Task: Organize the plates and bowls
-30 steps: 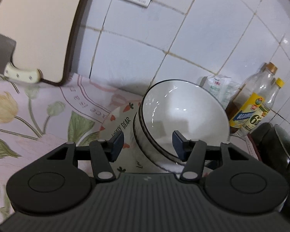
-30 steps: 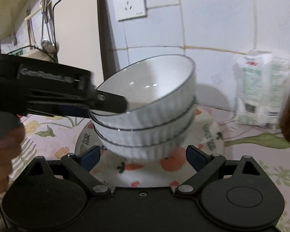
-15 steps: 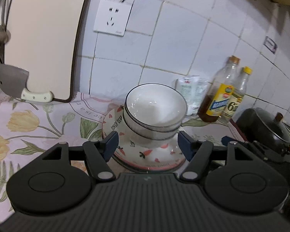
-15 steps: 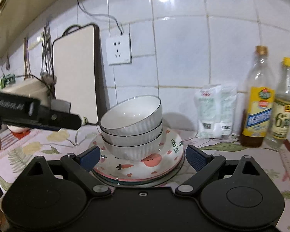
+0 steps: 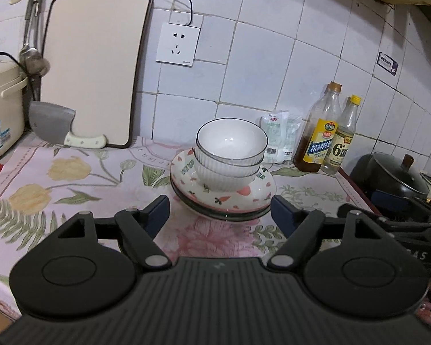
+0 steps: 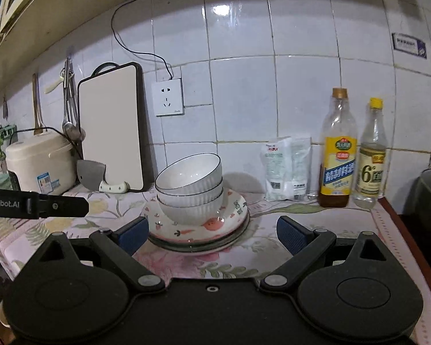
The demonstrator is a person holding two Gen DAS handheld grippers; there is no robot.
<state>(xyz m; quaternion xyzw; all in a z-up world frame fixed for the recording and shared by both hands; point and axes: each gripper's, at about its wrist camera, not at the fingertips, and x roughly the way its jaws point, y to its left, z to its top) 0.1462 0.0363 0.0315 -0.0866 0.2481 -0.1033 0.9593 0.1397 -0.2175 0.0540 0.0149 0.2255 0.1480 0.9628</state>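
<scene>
Three white ribbed bowls [image 6: 190, 185] sat nested on a stack of patterned ceramic plates [image 6: 232, 224] on the floral countertop [image 5: 71, 184], near the tiled wall. Left gripper [image 5: 219, 212] jaws had just been opening, nothing between them. Right gripper [image 6: 211, 233] stood wide, empty.

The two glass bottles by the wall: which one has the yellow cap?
The shorter clear glass bottle, right of the taller brown-capped bottle with dark liquid.

Both the left gripper [image 5: 219, 211] and right gripper [image 6: 211, 230] have drawn back from the bowls [image 5: 230, 155], the left's jaws opening empty.
</scene>
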